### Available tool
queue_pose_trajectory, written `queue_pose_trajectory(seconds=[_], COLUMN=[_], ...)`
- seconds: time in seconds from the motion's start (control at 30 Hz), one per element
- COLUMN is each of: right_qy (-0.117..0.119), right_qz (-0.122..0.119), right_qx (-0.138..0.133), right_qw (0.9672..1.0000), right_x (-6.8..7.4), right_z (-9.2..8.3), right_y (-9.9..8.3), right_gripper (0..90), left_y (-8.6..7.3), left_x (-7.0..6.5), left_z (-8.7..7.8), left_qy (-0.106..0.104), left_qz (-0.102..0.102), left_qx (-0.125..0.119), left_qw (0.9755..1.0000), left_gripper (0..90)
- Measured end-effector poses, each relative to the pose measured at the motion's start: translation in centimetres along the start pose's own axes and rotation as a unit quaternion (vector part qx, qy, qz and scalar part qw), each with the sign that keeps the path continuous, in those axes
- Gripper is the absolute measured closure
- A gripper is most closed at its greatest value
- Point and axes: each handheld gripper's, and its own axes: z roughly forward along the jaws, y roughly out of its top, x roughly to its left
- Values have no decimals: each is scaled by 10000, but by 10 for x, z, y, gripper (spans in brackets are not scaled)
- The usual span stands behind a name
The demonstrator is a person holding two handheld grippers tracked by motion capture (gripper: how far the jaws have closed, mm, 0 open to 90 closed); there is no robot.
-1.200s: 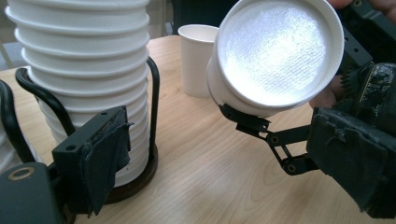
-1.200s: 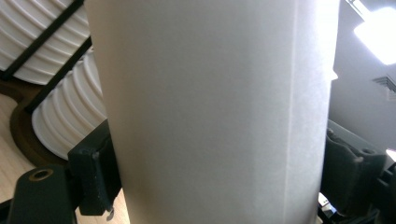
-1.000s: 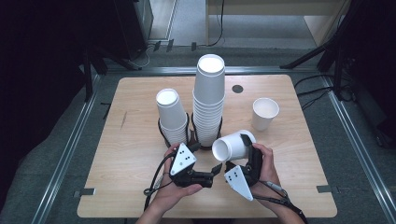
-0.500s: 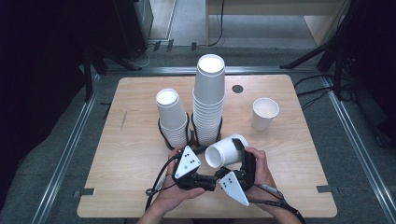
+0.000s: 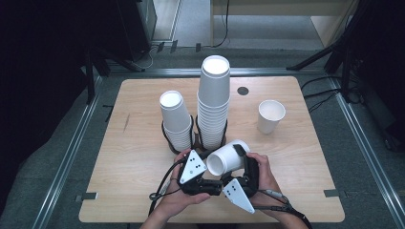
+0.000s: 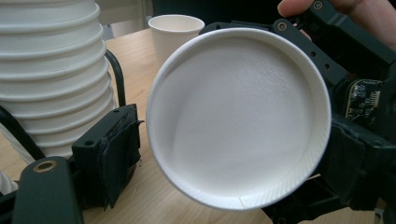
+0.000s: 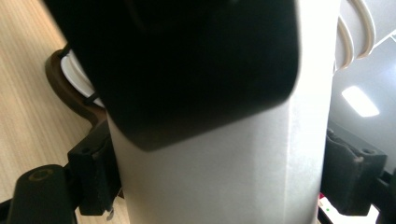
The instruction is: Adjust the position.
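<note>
Your right gripper (image 5: 239, 160) clamps a white paper cup (image 5: 228, 158) tipped on its side above the near edge of the light wooden table (image 5: 138, 157), its open mouth turned toward your left gripper (image 5: 203, 164). In the right gripper view the cup's wall (image 7: 224, 154) fills the gap between the two padded jaws, pressed on both sides. In the left gripper view the cup's round inside (image 6: 240, 116) faces the camera; one padded jaw (image 6: 114, 149) stands just left of the rim, and you cannot tell how wide those tongs stand. Behind your hands, two wire holders carry stacks of nested cups: a short stack (image 5: 175, 119) at left, a tall stack (image 5: 213, 102) beside it. A single cup (image 5: 270, 116) stands upright well apart on the far right, near a dark round hole (image 5: 243, 90) in the tabletop. Metal rails (image 5: 71, 148) frame the table on grey floor; black stands and cables (image 5: 329, 81) ring the dim room.
</note>
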Motion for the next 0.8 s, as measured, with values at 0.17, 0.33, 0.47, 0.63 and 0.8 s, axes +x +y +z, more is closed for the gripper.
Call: queue_pose_trajectory(seconds=[0.17, 0.33, 0.47, 0.63, 0.8], right_qy=[84, 152, 182, 208, 258], right_qz=[7, -23, 6, 28, 75], right_qx=[-55, -130, -167, -178, -208], right_qw=[9999, 9998, 9997, 9996, 9994], right_x=[1, 3, 1, 2, 1], right_z=[-1, -2, -2, -3, -3], right_y=[1, 2, 2, 2, 1], right_gripper=[146, 146, 144, 143, 141], left_y=[0, -1, 0, 0, -1], left_x=[-1, 0, 0, 3, 5], left_z=[0, 0, -1, -1, -2], left_qy=[-61, -104, -147, -239, -300], left_qz=[20, 9, -3, -79, -151], left_qx=[34, 40, 21, 31, 5], left_qw=[10000, 9999, 9999, 9997, 9994], left_gripper=[149, 179, 204, 206, 209])
